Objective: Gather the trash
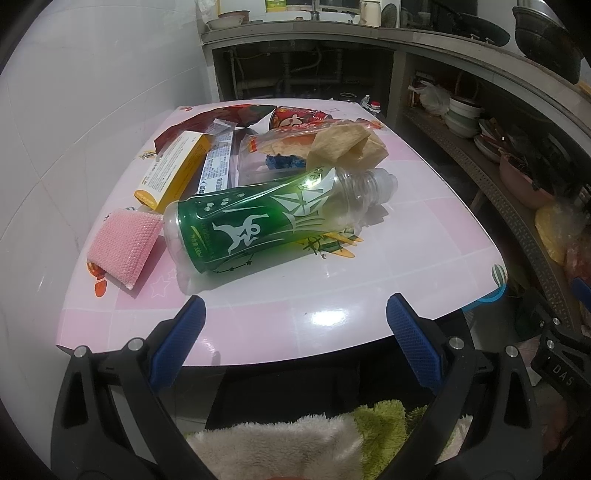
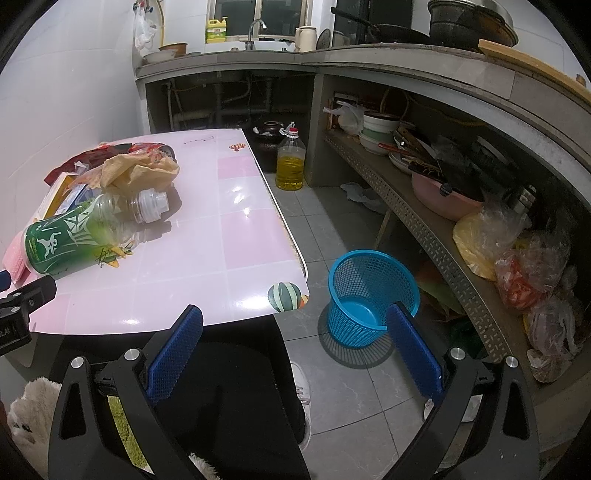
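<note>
A cramped home kitchen: a sink tap [image 2: 256,27] and dish soap bottle [image 2: 216,30] by the window, woks [image 2: 391,33] on the concrete counter [image 2: 406,59], stacked bowls [image 2: 378,131] shelved beneath.

Green bottle [image 2: 77,236] on its side on pink table [image 2: 236,236], blue basket [image 2: 373,295] on floor beside.

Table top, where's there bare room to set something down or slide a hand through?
The right half of the table is bare, from the green bottle across to the edge above the blue basket. The near strip between the bottle and both open tools, left and right, is also free. The back left is crowded: yellow box, crumpled paper, wrappers, pink sponge.
</note>
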### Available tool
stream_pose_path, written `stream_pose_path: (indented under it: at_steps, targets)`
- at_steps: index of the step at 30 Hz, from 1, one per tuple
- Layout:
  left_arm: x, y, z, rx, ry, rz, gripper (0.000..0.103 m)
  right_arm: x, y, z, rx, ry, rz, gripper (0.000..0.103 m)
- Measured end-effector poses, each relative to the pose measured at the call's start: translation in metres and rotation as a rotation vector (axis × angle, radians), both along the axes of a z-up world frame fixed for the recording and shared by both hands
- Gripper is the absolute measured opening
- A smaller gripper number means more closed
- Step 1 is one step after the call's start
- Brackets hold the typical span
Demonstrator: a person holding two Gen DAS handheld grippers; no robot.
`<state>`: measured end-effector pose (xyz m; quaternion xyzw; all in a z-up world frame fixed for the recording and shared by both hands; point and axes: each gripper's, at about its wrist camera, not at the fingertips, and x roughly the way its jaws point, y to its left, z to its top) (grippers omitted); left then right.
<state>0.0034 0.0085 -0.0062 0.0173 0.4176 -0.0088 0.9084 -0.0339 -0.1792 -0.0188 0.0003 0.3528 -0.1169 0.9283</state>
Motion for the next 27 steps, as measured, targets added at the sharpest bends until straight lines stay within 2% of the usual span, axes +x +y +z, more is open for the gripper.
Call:
stream_pose_path:
  at_steps: [27]
  targets:
    - [0.0027, 0.0048, -0.0019, 0.000, 0.000, 0.005, 0.094, 0.0037, 0.0045, 0.0024, 0.007, -0.004, 0.001, 0.097]
